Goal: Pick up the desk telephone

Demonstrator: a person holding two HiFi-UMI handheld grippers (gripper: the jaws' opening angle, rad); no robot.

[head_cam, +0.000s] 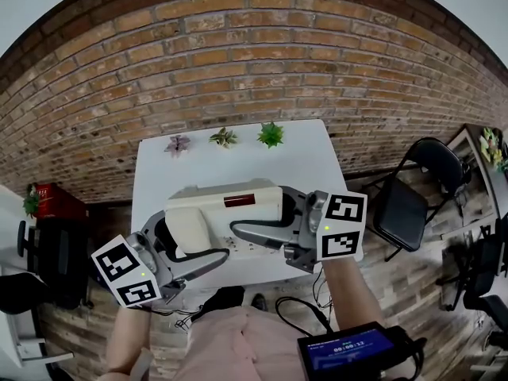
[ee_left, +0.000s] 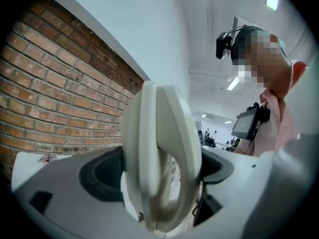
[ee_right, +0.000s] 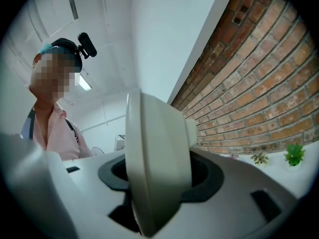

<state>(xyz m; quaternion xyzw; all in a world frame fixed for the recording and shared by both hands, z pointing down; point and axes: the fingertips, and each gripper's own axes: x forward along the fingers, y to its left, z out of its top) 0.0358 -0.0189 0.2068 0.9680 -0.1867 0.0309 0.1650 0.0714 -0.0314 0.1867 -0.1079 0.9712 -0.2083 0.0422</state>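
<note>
ITEM: desk telephone (head_cam: 224, 211), cream, handset on its cradle. Location: in the air between both grippers, over the near edge of the white tabletop (head_cam: 313, 161), in front of the person's chest.

STATUS: pick-up looks approx. done. Unit appears clear of the tabletop, carried by its two ends. Remaining, by my reading: keep it level and steady. No set-down spot is indicated.

LEFT: left hand-held gripper (head_cam: 186, 246) is clamped on the phone's left end. Its own view shows the body edge-on between both dark pads, w/ contact on each side. Gripper runs roughly level, marker cube toward the person, forearm low at the view's bottom.

RIGHT: right hand-held gripper (head_cam: 275, 214) is closed partway on the phone's right end, body filling the gap between the pads. Roughly level, facing the left one.

ALSO PRESENT: 3 small plants (head_cam: 224, 137) along the tabletop's far edge, well apart from the phone. Black chair (head_cam: 413, 193) to the right.
</note>
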